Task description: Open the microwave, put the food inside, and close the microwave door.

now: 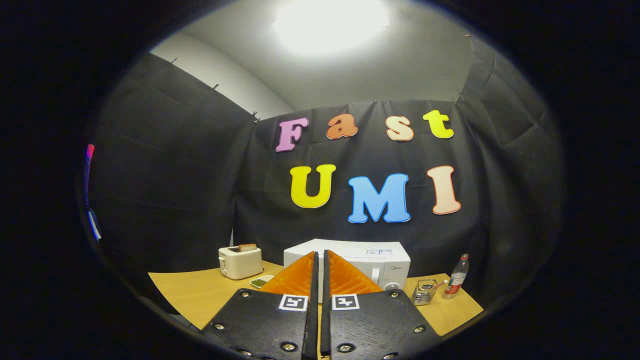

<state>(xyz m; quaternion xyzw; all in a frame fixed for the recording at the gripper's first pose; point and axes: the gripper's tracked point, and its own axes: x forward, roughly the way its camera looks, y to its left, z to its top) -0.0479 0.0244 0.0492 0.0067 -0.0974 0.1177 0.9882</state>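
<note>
A white microwave (370,257) stands on the wooden table (200,292), its door closed as far as I can see, partly hidden behind my fingers. A small white dish with green food (260,282) lies on the table to the left of the microwave, in front of the toaster. My gripper (320,257) hangs above the table's near side and points at the microwave. Its two fingers stand side by side with only a thin slit between them, shut with nothing held.
A white toaster (240,262) with a slice of bread sticking out stands left of the microwave. A small wire basket (424,291) and a clear bottle with a red label (457,277) stand to its right. Black cloth walls the booth.
</note>
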